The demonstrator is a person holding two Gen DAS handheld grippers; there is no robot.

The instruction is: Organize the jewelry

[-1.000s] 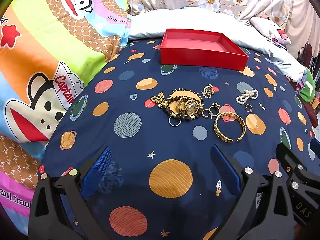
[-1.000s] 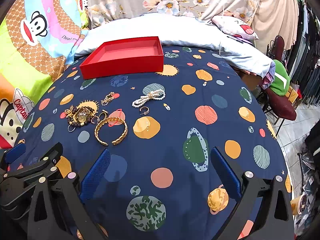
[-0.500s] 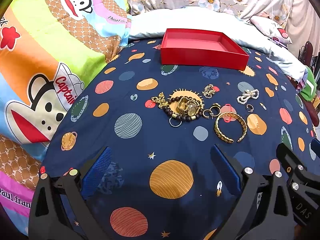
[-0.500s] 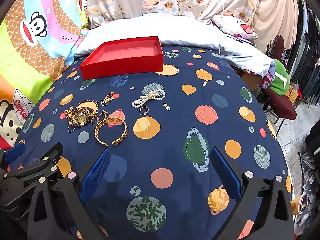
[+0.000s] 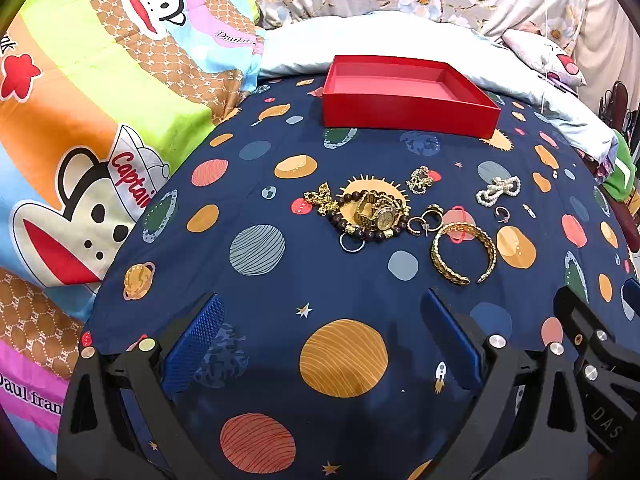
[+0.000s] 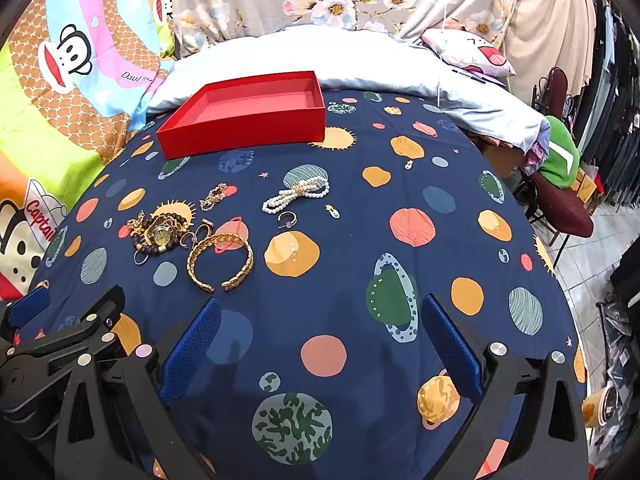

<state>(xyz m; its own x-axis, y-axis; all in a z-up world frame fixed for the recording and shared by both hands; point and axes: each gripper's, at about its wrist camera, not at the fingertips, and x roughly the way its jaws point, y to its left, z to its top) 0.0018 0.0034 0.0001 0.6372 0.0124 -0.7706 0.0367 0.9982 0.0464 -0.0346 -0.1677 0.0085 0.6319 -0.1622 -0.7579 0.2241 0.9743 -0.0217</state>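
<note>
An empty red box stands at the far side of a navy planet-print sheet. Jewelry lies loose in front of it: a gold watch on a dark bead bracelet, a gold cuff bangle, a pearl bow piece, a gold chain and small hoop earrings. My left gripper is open and empty, short of the watch. My right gripper is open and empty, near the bangle's right.
A colourful monkey-print quilt rises on the left. A pale blue pillow lies behind the box. The bed's right edge drops to a chair with green cloth and a tiled floor. Each gripper shows at the other view's lower corner.
</note>
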